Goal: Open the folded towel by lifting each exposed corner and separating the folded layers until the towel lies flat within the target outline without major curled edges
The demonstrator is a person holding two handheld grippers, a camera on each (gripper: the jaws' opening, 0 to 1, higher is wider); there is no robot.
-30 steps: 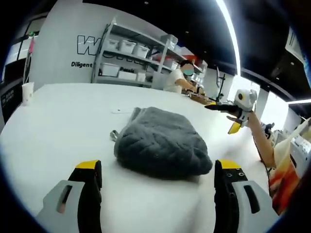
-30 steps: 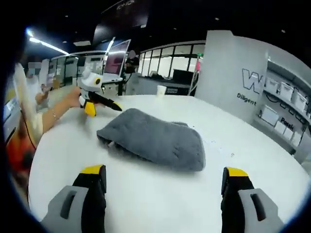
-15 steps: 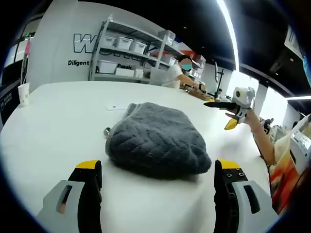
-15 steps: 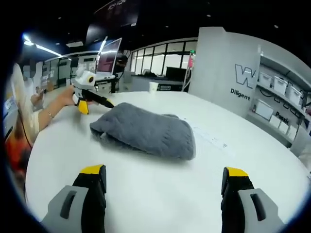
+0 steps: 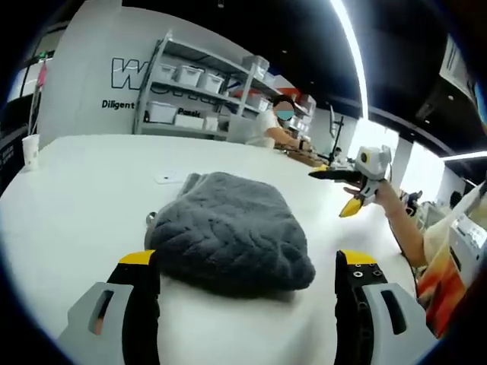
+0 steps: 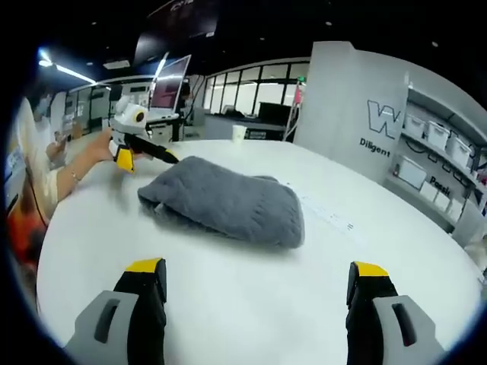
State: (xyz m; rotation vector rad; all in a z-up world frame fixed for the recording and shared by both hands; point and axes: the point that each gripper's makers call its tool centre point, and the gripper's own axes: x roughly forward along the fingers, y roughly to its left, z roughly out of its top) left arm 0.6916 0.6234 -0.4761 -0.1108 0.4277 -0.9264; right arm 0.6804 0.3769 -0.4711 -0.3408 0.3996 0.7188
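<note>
A folded grey knit towel [image 5: 228, 236] lies in a thick bundle on the round white table [image 5: 76, 198]. My left gripper [image 5: 249, 265] hovers low just in front of its near fold, jaws wide apart and holding nothing. In the right gripper view the towel [image 6: 224, 201] sits a little beyond my right gripper [image 6: 255, 272], which is also open and not touching it. The right gripper [image 5: 346, 181] hangs over the table to the right of the towel in the left gripper view. Beside the towel's far left end the left gripper [image 6: 137, 144] is visible.
A paper cup [image 5: 31, 150] stands near the table's far edge. Faint markings [image 6: 327, 217] run across the table right of the towel. The person's forearm [image 5: 403, 228] reaches in from the right. Shelves with white bins [image 5: 190, 76] and a seated person [image 5: 275, 125] are behind the table.
The left gripper's camera has come closer to the towel, which now reaches between its jaws. The right view shifted only slightly. The towel lies as before and both grippers stay open.
</note>
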